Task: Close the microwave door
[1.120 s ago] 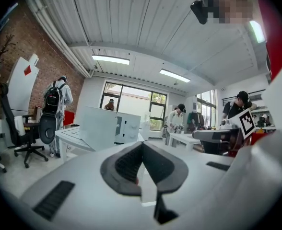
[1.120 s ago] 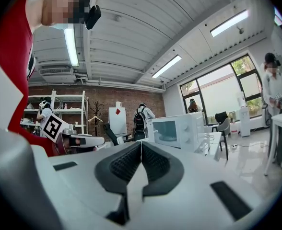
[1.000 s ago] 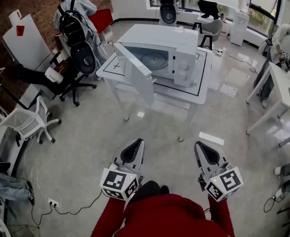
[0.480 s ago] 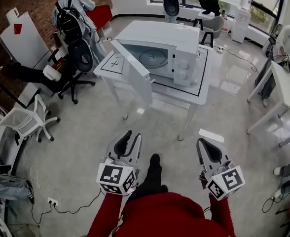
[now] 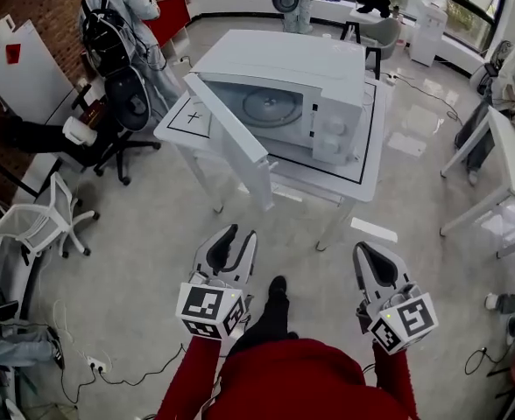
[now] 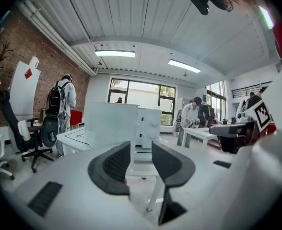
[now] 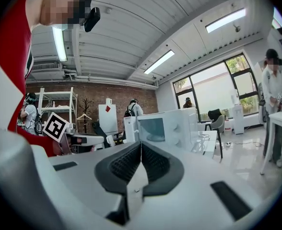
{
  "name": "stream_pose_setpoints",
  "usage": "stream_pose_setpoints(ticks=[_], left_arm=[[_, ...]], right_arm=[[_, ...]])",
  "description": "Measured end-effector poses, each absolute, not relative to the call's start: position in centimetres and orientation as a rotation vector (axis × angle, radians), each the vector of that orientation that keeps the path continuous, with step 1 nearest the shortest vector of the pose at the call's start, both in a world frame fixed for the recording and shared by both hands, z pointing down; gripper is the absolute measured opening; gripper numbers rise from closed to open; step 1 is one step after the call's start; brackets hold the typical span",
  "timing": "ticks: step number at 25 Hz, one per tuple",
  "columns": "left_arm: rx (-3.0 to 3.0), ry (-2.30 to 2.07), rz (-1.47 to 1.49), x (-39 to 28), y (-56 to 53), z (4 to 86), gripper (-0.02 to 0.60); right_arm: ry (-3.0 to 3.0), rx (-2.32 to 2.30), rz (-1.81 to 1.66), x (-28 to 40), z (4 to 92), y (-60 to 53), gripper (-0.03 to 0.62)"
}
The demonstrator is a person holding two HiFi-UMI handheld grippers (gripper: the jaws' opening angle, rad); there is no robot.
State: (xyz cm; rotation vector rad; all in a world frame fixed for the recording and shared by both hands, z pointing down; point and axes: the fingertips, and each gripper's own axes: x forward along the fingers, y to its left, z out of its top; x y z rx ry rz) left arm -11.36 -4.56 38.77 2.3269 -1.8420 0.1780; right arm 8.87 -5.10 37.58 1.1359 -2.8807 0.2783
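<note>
A white microwave (image 5: 292,81) stands on a white table (image 5: 367,160) ahead of me, its door (image 5: 227,134) swung wide open toward me on the left side; the glass turntable shows inside. In the left gripper view the door (image 6: 107,123) faces me edge-on, with the microwave (image 7: 172,126) in the right gripper view. My left gripper (image 5: 238,241) is well short of the table and its jaws have just been opening, with nothing between them. My right gripper (image 5: 373,254) is shut and empty, level with the left.
A person with a backpack (image 5: 117,20) stands by black office chairs (image 5: 126,116) at the left. A white chair (image 5: 34,221) sits at the near left, another white table (image 5: 511,160) at the right. Cables (image 5: 109,370) trail over the floor.
Both grippers and my view have moved forward toward the microwave table. The left gripper's jaws went from shut to parted. The right jaws stayed shut.
</note>
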Motion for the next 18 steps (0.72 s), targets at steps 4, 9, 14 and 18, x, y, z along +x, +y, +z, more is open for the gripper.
stream_pose_setpoints(ticks=[4, 9, 14, 18], left_arm=[[2.321, -1.810, 0.211, -11.9, -7.5, 39.4, 0.161], [2.334, -1.771, 0.263, -11.5, -10.0, 40.6, 0.196], [2.344, -1.746, 0.303, -11.1, -12.2, 42.0, 0.196], [2.342, -1.709, 0.268, -11.0, -14.1, 41.5, 0.198]], right_arm=[[-2.862, 1.157, 0.313, 8.0, 37.8, -7.7, 0.015], [-2.845, 1.180, 0.347, 7.3, 38.6, -9.9, 0.015], [-2.819, 1.220, 0.372, 7.3, 39.7, -11.4, 0.015], [-2.796, 1.253, 0.393, 7.2, 39.3, -13.2, 0.015]])
